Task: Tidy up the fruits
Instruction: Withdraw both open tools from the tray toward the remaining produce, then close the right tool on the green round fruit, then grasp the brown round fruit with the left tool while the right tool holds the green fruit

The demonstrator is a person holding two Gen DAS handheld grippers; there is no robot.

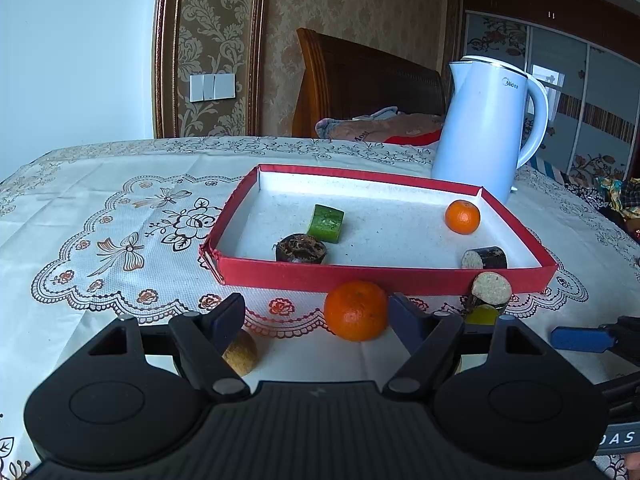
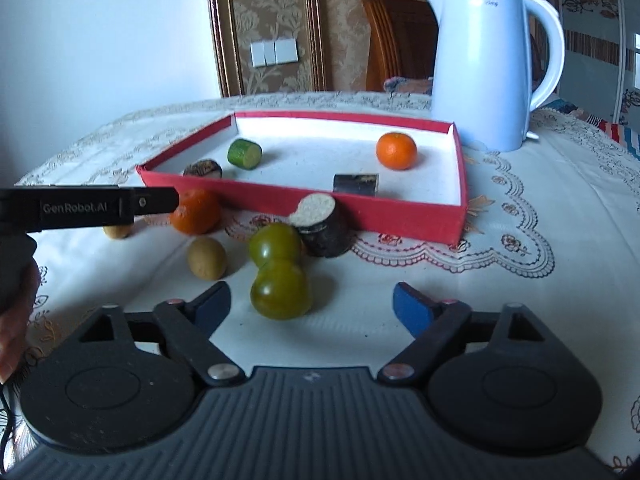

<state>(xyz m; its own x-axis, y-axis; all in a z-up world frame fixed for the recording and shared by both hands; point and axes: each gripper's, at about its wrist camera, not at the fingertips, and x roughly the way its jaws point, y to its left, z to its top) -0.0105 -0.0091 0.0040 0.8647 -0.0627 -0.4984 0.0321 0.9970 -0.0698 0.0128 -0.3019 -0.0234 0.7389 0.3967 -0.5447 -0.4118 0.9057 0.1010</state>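
table (image 1: 100, 208) under a lace-patterned cloth, carrying everything else. white kettle (image 1: 486, 128) standing at the far right edge, just behind the far right corner of the red tray (image 1: 360, 276). the tray is lying at mid-table and is holding four pieces: a green cucumber chunk (image 1: 326, 223) and a dark round slice (image 1: 301, 248) toward its near left corner, a small orange (image 1: 462, 217) toward its far right corner, and a dark cylinder piece (image 1: 484, 258) against its near right wall.

loose fruit is lying on the cloth in front of the tray's near wall. a larger orange (image 1: 355, 310) is sitting just outside that wall; a dark-skinned piece with a pale cut face (image 2: 322, 224) is leaning beside the wall further right; two green tomatoes (image 2: 280, 270) are touching each other just in front of that piece; a tan kiwi (image 2: 207, 258) is lying left of them, and a second tan fruit (image 1: 240, 352) is sitting nearer the front edge.

left gripper (image 1: 318, 314): jaws standing apart, released, nothing pressed; the larger orange is sitting between the fingertips, close to the right finger, though contact cannot be told.

right gripper (image 2: 312, 306): jaws standing apart, released; the nearer green tomato is lying between the fingertips, nearer the left finger, not clamped.
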